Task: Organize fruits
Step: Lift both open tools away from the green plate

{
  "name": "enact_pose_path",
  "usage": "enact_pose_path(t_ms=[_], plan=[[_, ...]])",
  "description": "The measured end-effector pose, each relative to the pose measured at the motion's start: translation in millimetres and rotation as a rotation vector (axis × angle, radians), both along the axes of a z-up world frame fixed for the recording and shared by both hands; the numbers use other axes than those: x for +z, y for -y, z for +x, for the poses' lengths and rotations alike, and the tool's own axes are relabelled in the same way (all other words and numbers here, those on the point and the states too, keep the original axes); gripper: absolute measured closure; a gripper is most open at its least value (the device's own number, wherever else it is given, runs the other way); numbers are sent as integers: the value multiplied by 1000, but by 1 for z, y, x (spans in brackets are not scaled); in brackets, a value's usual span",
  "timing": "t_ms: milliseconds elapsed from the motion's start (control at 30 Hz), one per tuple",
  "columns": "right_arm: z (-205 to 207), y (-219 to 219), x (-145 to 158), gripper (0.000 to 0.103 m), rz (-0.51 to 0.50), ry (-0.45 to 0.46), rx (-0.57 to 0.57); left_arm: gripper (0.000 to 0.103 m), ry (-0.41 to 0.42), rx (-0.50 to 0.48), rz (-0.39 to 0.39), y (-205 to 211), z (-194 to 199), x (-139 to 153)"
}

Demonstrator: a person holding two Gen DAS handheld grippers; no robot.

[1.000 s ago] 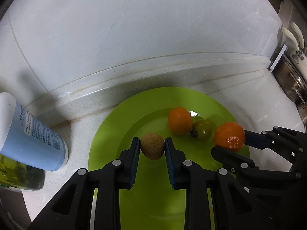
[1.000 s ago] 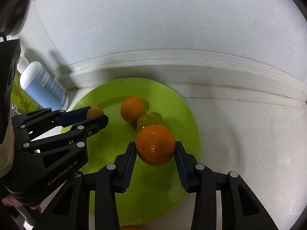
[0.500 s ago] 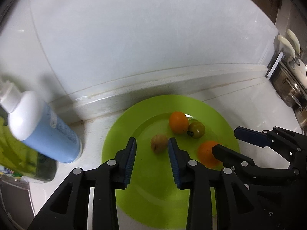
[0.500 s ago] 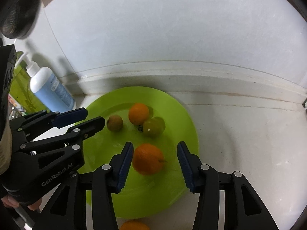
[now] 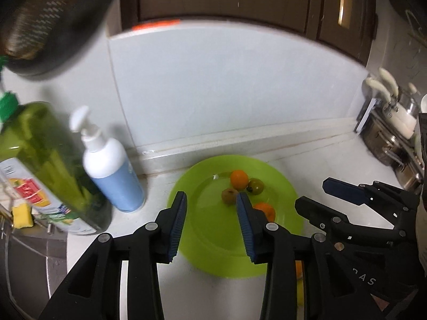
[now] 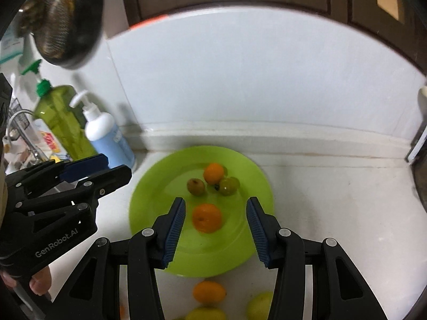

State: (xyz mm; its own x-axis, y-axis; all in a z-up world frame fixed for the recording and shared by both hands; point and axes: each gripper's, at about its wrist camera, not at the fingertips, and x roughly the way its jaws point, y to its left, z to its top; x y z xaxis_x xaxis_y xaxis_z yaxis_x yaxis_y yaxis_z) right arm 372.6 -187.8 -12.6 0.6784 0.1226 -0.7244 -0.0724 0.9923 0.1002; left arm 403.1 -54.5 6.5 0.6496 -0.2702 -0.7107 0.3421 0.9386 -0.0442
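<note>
A green plate on the white counter holds a small orange fruit, a green tomato, a brownish fruit and a mandarin. My left gripper is open and empty above the plate's near side. My right gripper is open and empty above the mandarin. Each gripper also shows in the other's view, the right and the left.
A blue pump bottle and a green bottle stand left of the plate. More orange and yellow-green fruits lie on the counter in front of it. Pots stand at the right.
Both grippers have let go of their fruits onto the plate, opened wide and drawn back and up, away from the plate.
</note>
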Motion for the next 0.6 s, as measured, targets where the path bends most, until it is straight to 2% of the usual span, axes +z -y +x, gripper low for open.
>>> enact_pose_path(t_ms=[200,500,600], plan=[[-33,-9,26,55,-10,77,22,58,53,17,-14,-13,-31,21],[-76,-18,50,54,-24,158,32,51,114,43,-33,-30,-78,47],[-90,-18,52,51,-16,168,32,49,133,48,-35,-33,-94,52]])
